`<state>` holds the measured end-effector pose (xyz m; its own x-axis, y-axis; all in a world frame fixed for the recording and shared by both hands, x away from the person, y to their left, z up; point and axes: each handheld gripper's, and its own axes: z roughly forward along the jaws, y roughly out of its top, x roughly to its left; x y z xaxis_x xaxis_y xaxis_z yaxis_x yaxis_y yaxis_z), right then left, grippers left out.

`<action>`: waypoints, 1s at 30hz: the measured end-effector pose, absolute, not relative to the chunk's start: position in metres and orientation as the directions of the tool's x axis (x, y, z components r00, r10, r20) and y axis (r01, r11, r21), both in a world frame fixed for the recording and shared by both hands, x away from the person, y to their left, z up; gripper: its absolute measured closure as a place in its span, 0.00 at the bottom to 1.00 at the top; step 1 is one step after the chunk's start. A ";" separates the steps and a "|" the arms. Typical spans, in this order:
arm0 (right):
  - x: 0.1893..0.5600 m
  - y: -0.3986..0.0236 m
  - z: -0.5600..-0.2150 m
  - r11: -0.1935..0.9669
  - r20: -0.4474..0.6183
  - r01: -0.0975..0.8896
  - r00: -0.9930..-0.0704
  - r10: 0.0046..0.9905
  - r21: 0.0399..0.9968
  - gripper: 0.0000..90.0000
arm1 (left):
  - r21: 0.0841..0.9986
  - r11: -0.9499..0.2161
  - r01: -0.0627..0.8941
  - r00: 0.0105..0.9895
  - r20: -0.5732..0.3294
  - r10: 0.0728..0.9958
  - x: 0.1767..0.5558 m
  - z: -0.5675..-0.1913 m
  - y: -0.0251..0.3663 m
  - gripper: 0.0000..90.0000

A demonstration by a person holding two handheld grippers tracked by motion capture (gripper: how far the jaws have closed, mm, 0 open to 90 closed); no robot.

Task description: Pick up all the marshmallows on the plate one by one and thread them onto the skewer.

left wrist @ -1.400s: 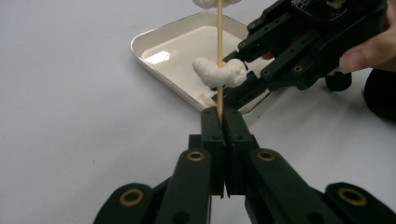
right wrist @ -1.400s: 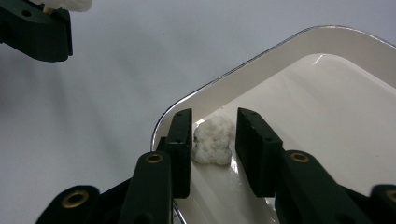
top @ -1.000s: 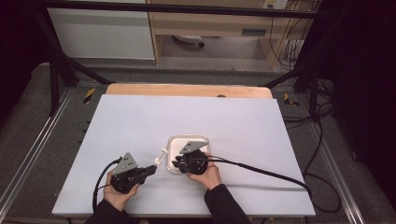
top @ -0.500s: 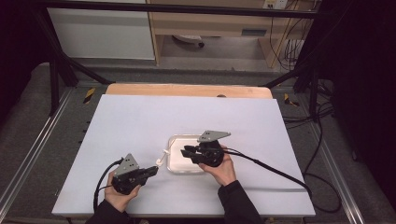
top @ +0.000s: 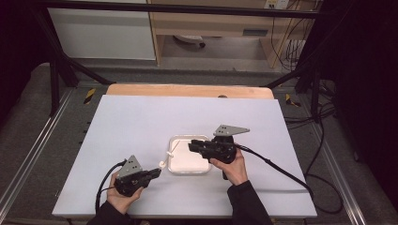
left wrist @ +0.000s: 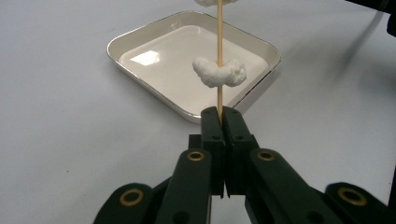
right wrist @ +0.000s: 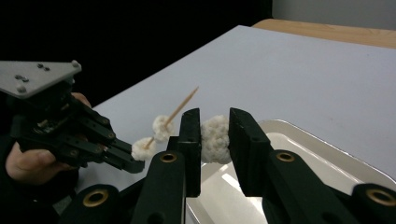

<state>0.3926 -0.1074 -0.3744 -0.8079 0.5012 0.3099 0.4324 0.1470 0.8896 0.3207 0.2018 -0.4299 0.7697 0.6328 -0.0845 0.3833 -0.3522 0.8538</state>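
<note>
Skewer (left wrist: pixel 219 56), already threaded with two white pieces (left wrist: pixel 219 72), is sticking out over the white tray's (top: pixel 174 168) near-left corner, clenched in the left tool (top: pixel 157 172). Right tool (right wrist: pixel 215 128) is grasping a third white piece (right wrist: pixel 215 138) above that tray on the desk (top: pixel 141 122).

1. I see both claws, left claw (top: pixel 155 172) and right claw (top: pixel 193 146), built of matt black plastic.
2. Brass-coloured rings mark the jaw pivots.
3. Each body carries a grey three-cornered plate with small screws.
4. A black cable trails from each.
5. Both sleeves are dark.
</note>
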 end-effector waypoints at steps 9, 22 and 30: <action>0.399 -0.109 -0.369 0.072 0.377 0.458 -0.802 0.463 0.886 0.84 | 0.855 -0.364 0.369 0.782 -0.074 0.619 0.319 -0.430 0.199 0.99; 0.406 -0.107 -0.372 0.034 0.433 0.493 -0.794 0.427 0.870 0.83 | 0.854 -0.378 0.356 0.793 -0.062 0.606 0.318 -0.430 0.196 0.99; 0.408 -0.105 -0.375 0.029 0.454 0.508 -0.793 0.407 0.861 0.83 | 0.852 -0.389 0.349 0.801 -0.055 0.596 0.318 -0.430 0.195 0.99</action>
<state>0.4079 -0.1048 -0.3751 -0.7926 0.4069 0.4541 0.5081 0.0292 0.8608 0.3181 0.1953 -0.4299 0.8008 0.5964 -0.0551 0.3488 -0.3895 0.8525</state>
